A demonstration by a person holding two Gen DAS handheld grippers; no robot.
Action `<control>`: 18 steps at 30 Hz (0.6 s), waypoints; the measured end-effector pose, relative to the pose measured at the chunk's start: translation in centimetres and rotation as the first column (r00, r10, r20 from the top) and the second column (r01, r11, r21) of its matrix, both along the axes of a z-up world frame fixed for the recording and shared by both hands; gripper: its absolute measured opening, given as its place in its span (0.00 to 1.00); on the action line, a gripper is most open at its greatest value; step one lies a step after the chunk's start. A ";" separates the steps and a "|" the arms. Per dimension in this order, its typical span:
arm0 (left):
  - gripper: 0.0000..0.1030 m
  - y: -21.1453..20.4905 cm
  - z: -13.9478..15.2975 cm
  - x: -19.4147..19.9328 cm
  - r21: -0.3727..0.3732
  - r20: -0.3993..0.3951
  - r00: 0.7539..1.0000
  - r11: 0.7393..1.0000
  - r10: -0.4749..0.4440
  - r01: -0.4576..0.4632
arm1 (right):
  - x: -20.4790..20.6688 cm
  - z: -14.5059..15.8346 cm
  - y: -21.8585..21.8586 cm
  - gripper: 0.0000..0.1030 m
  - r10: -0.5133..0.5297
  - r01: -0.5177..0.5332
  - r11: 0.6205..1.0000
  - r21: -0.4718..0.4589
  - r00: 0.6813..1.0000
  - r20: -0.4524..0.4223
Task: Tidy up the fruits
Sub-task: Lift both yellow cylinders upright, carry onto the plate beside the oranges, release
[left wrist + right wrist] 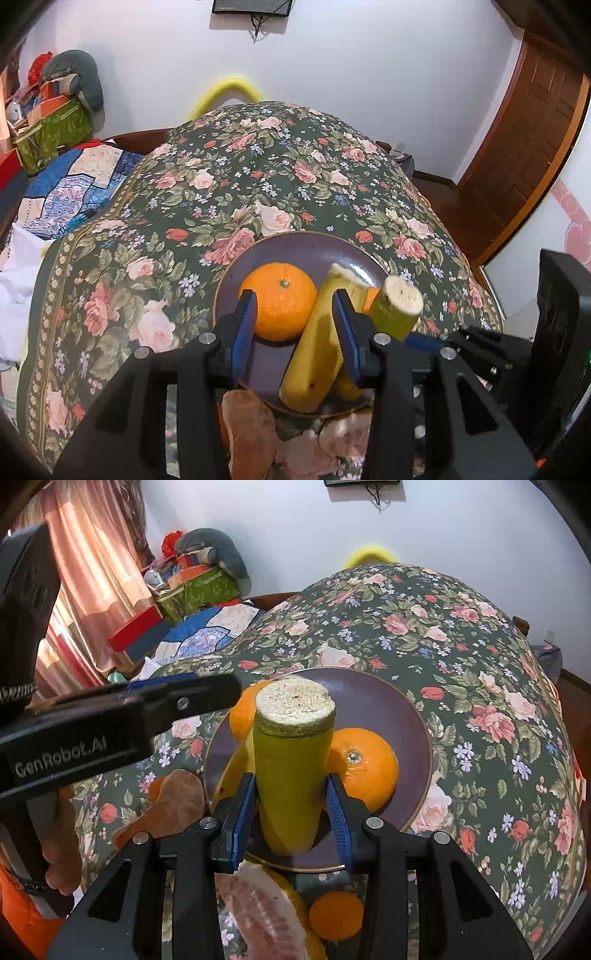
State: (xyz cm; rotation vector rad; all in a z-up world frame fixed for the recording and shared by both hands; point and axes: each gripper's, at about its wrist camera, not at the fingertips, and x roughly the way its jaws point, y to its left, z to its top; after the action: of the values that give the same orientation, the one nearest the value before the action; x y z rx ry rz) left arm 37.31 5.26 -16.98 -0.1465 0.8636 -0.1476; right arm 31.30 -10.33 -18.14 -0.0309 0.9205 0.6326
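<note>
My right gripper (291, 797) clamps a green sugarcane piece (290, 775) over the purple plate (388, 709), its long axis running away from me, cut end tilted up. My left gripper (293, 325) hangs wide above an orange (280, 299) and a yellow piece (317, 350).
</note>
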 end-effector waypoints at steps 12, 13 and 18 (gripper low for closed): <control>0.44 1.0 1.0 -4.0 0.031 0.000 1.000 0.999 0.016 -0.016 | -1.8 1.9 -1.4 0.36 -0.038 0.038 0.999 -0.006 0.999 0.029; 0.44 1.2 1.1 -4.4 0.030 0.000 1.000 0.999 0.018 -0.018 | -2.1 2.1 -1.5 0.37 -0.040 0.040 0.999 -0.007 0.999 0.033; 0.47 1.7 1.6 -6.4 0.046 0.000 1.000 0.999 0.026 -0.026 | -3.6 2.9 -1.9 0.41 -0.045 0.046 0.999 -0.022 0.997 0.056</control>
State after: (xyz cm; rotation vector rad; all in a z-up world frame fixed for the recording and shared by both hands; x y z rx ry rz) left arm 30.92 7.01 -15.41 -0.1144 0.8647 -0.1033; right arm 27.74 -12.23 -15.26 -0.0482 0.8722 0.5762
